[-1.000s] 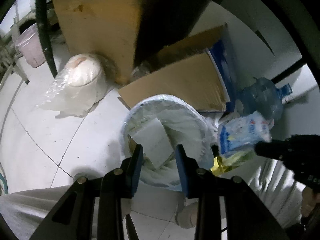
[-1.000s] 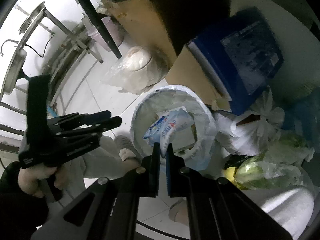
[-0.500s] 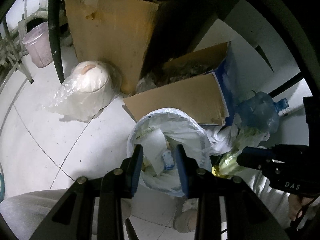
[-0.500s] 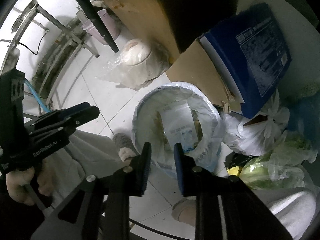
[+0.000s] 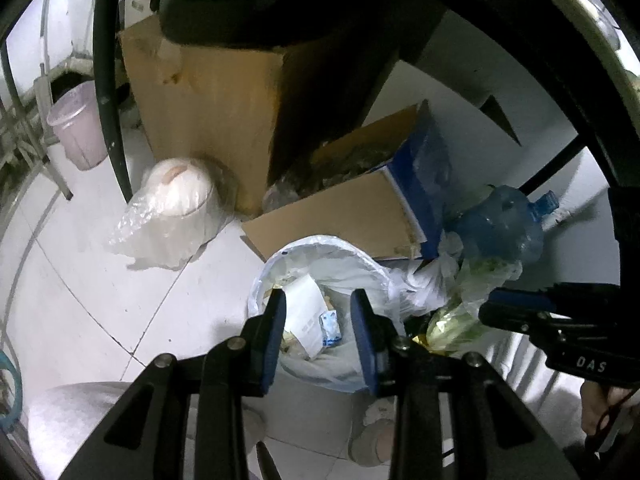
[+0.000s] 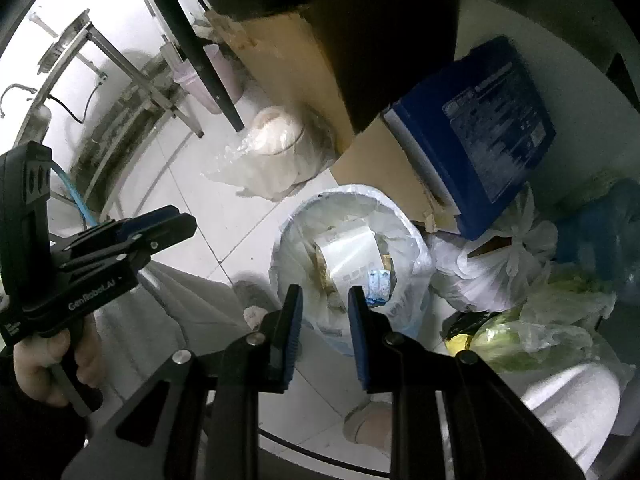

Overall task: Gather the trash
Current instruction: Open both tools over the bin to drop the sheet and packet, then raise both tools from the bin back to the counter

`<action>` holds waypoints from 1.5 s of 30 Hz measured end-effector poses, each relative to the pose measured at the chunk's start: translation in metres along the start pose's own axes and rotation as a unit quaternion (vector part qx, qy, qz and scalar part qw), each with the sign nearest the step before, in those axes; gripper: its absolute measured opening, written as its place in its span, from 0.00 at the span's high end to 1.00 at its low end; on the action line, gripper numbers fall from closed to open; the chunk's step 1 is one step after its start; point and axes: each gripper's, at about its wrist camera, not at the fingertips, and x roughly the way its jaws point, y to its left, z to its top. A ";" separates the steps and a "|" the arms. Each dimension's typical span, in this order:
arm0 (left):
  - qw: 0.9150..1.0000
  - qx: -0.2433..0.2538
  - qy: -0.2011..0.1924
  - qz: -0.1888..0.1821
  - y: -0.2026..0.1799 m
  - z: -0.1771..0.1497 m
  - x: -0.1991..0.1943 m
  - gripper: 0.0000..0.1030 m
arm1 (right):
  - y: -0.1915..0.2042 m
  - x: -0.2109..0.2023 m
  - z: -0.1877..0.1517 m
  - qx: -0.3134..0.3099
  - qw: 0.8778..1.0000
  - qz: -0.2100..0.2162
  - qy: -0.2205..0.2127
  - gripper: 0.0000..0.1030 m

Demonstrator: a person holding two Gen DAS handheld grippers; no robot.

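Observation:
The trash bin [image 5: 362, 258], lined with a white bag, stands on the floor below both grippers. Inside it lie a white packet [image 5: 306, 312] and a small blue-and-white wrapper [image 5: 330, 326]. My left gripper [image 5: 320, 320] hovers above the bin, open, with nothing between its blue pads. In the right wrist view the bin [image 6: 416, 240] holds the same white packet [image 6: 352, 254] and wrapper [image 6: 378, 282]. My right gripper [image 6: 324, 314] is open and empty over the bin's near rim. Each gripper shows in the other's view: the right gripper [image 5: 490, 308], the left gripper [image 6: 176, 224].
A tall cardboard box [image 5: 208, 120] and an open blue-sided box [image 5: 424, 184] stand behind the bin. A water jug [image 5: 500, 228] and bags of greens [image 6: 532, 332] crowd its right. A bagged white bundle [image 5: 176, 208], pink bucket [image 5: 78, 136] and black table leg [image 5: 108, 80] are left.
The right gripper opened and let go of the blue-and-white wrapper, which now lies in the bin. Both grippers rose away from the bin.

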 end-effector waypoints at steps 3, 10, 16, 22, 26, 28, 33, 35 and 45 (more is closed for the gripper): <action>1.000 0.007 -0.009 0.002 -0.007 -0.002 -0.013 0.69 | 0.003 -0.015 -0.005 -0.004 1.000 0.001 -0.014 0.79; 1.000 0.016 -0.025 0.006 -0.020 -0.011 -0.039 0.69 | 0.008 -0.041 -0.019 -0.007 0.999 0.003 -0.039 0.79; 0.999 0.023 -0.033 0.008 -0.030 -0.019 -0.054 0.68 | 0.010 -0.057 -0.029 -0.010 0.999 0.005 -0.053 0.79; 0.999 0.031 -0.041 0.007 -0.041 -0.025 -0.068 0.69 | 0.012 -0.073 -0.039 -0.012 0.998 0.007 -0.068 0.79; 0.998 0.037 -0.045 0.007 -0.047 -0.029 -0.075 0.68 | 0.014 -0.081 -0.044 -0.014 0.997 0.008 -0.077 0.79; 0.998 0.040 -0.049 0.008 -0.051 -0.031 -0.081 0.68 | 0.014 -0.087 -0.047 -0.015 0.997 0.008 -0.081 0.79; 0.997 0.048 -0.055 0.008 -0.058 -0.031 -0.091 0.68 | 0.016 -0.100 -0.049 -0.019 0.995 0.009 -0.093 0.79; 0.997 0.051 -0.057 0.007 -0.062 -0.032 -0.095 0.68 | 0.015 -0.105 -0.051 -0.019 0.995 0.009 -0.098 0.79; 0.995 0.068 -0.077 0.006 -0.085 -0.027 -0.119 0.68 | 0.014 -0.137 -0.054 -0.024 0.992 0.007 -0.125 0.79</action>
